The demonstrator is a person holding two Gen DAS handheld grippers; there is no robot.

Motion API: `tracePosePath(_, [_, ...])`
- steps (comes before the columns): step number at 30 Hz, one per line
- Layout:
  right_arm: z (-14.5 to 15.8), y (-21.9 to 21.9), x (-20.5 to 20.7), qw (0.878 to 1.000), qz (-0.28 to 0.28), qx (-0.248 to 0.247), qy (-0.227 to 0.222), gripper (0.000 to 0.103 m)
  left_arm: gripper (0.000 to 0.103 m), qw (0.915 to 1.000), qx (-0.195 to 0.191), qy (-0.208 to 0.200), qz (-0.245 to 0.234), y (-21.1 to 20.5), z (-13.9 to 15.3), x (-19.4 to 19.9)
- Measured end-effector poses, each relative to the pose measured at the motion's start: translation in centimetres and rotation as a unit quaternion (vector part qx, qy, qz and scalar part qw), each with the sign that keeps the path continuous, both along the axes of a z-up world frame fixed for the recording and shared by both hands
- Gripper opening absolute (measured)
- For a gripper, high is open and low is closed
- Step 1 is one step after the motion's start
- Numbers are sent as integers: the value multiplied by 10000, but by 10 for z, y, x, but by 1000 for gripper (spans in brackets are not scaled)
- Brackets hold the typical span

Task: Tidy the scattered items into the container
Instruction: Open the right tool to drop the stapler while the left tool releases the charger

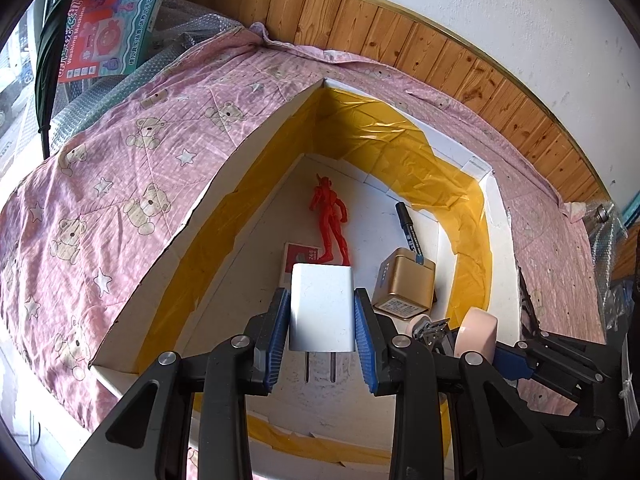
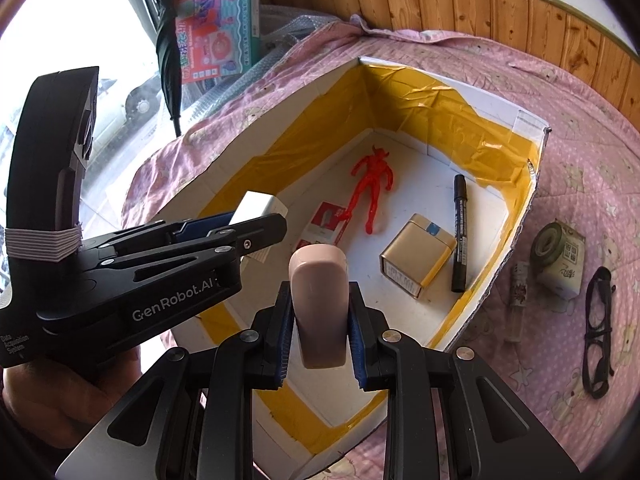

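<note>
My left gripper [image 1: 322, 300] is shut on a white charger plug [image 1: 322, 308], prongs pointing back at me, above the floor of the white box [image 1: 120, 348] lined with yellow tape. Inside lie a red figure [image 1: 330, 220], a black marker [image 1: 408, 228], a gold tin [image 1: 404, 284] and a red-and-white packet [image 1: 300, 258]. My right gripper [image 2: 318, 292] is shut on a pink rounded object [image 2: 318, 304] over the box's [image 2: 504, 106] near edge. The left gripper [image 2: 256, 220] with the plug [image 2: 256, 204] shows to its left.
On the pink bear-print cloth [image 2: 580, 168] right of the box lie black glasses [image 2: 598, 320], a small clear bottle [image 2: 518, 300] and a tape roll on a little box [image 2: 558, 256]. A toy carton [image 2: 216, 20] and a folded umbrella [image 2: 168, 48] stand behind, near wood panelling.
</note>
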State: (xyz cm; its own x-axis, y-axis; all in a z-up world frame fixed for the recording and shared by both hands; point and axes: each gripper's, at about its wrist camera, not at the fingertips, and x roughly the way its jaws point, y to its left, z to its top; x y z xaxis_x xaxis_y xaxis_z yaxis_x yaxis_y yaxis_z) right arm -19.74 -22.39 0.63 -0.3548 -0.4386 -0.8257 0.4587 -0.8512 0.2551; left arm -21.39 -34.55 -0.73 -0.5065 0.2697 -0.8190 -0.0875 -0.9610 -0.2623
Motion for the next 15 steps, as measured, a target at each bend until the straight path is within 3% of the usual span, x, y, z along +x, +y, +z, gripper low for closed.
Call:
tracePosePath(9, [-1, 4, -5, 9999, -135, -76, -55, 31, 34, 9996, 174, -195, 53, -2, -5, -8])
tracePosePath(15, [8, 23, -2, 9981, -421, -454, 10, 31, 40, 9985, 427, -247, 243, -18, -2, -8])
